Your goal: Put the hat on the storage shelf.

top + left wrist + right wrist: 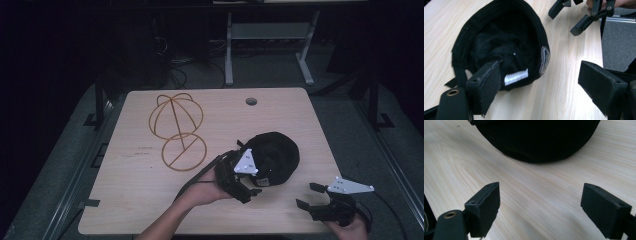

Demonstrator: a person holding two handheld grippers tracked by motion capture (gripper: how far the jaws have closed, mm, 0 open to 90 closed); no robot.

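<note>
A black cap (274, 155) lies upside down on the wooden table (150, 200), its inside and white label (516, 77) facing up. My left gripper (250, 187) is open at the cap's near edge, one jaw over the rim by the label, the other over bare wood. The right gripper (309, 196) is open and empty near the table's front right edge, a little apart from the cap (536, 137). It also appears at the top of the left gripper view as the right gripper (571, 15). A gold wire cap stand (177, 131) stands at the back left.
A round cable hole (251, 101) is in the table's far edge. Bare wood lies at the left and front of the table. Dark floor, cables and a grey desk frame (270, 45) are beyond it.
</note>
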